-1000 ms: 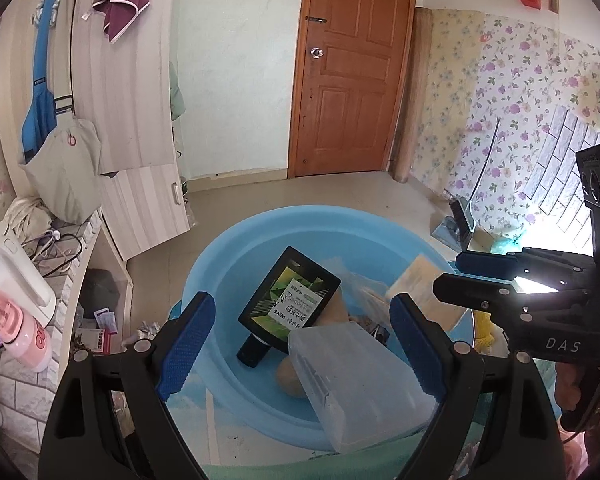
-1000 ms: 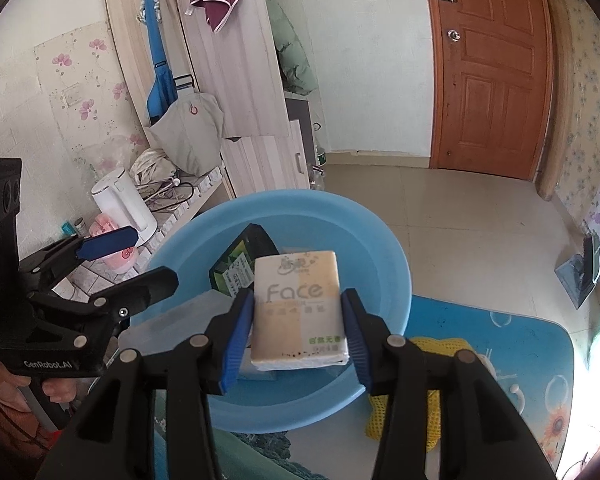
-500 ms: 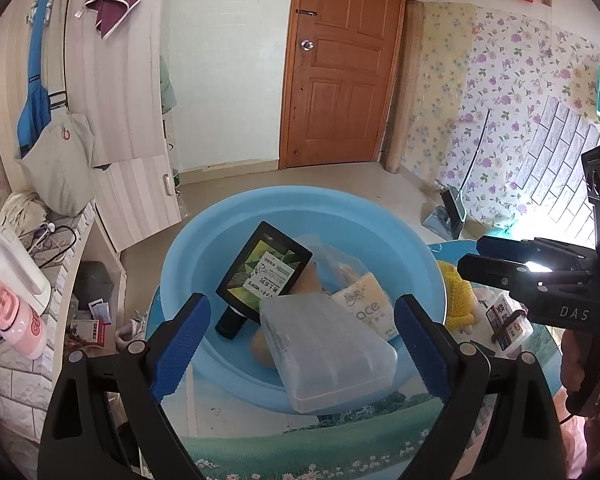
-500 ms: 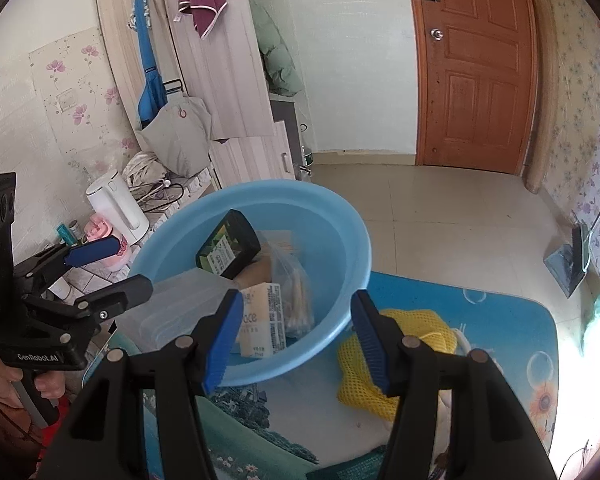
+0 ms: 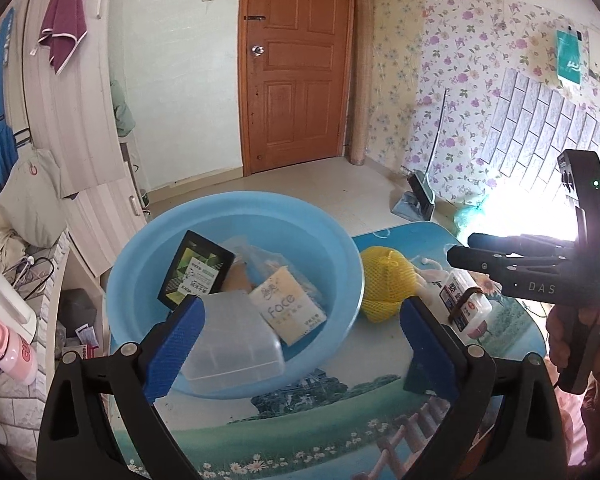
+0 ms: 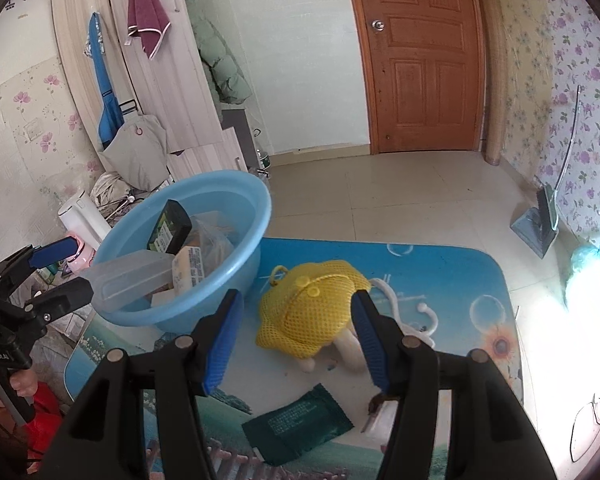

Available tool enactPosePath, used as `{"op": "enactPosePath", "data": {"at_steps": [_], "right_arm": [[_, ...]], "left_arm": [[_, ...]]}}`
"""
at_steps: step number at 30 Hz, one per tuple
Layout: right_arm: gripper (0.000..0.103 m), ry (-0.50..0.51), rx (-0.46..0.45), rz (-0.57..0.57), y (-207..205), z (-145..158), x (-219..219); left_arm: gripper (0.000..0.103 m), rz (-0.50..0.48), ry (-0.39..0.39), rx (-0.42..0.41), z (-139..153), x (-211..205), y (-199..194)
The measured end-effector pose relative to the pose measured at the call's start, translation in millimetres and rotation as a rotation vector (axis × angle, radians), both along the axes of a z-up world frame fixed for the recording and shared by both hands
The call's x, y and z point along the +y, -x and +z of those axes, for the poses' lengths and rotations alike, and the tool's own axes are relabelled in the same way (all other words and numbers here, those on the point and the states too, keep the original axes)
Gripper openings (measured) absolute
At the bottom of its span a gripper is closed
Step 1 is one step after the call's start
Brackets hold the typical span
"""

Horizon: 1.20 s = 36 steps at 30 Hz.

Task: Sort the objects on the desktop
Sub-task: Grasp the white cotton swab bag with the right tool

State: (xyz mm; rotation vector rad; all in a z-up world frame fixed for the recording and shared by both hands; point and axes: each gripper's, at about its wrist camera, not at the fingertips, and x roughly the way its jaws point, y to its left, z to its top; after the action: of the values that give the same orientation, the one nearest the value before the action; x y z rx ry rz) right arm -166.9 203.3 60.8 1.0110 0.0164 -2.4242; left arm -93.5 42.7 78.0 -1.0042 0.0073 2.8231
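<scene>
A blue basin [image 5: 332,240] [image 6: 244,204] stands on the picture-printed table. It holds a Face tissue pack [image 5: 287,307], a black box [image 5: 196,272] [image 6: 168,226], a clear plastic case [image 5: 232,344] [image 6: 132,276] and a clear bag. My left gripper [image 5: 300,340] is open and empty above the basin's near rim. My right gripper [image 6: 296,336] is open and empty, hovering over a yellow mesh bag [image 6: 312,316] [image 5: 386,280] right of the basin.
A dark green packet [image 6: 300,424] lies on the table [image 6: 460,280] near my right gripper. A white bottle [image 5: 466,304] and white hooks [image 6: 404,304] lie by the mesh bag. A shelf with a kettle [image 6: 76,216] is left; the floor drops beyond the table.
My right gripper opened and released the Face tissue pack into the basin, then drew back and right over the mesh bag. My left gripper pulled back from the basin, still open.
</scene>
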Motion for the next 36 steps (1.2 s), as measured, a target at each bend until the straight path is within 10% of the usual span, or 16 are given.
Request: {"op": "enactPosePath", "data": {"at_steps": [13,25,29,36], "right_arm": [[0.055,0.013,-0.043,-0.138,-4.6,-25.0,71.4],[0.055,-0.033,-0.084,-0.101,-3.3,-62.9,61.1],[0.030,0.014,-0.098,-0.078,-1.2,-67.6,68.3],[0.029,0.009,-0.073,-0.093,-5.3,-59.8,87.9]], "left_arm": [[0.099,-0.181,0.034,-0.101,-36.6,85.7,2.4],[0.099,-0.118,0.060,-0.156,-74.6,109.3,31.2],[0.103,-0.113,0.105,-0.136,-79.9,123.4,43.7],[0.103,-0.134,0.184,-0.123,-86.3,154.8,57.1]]}}
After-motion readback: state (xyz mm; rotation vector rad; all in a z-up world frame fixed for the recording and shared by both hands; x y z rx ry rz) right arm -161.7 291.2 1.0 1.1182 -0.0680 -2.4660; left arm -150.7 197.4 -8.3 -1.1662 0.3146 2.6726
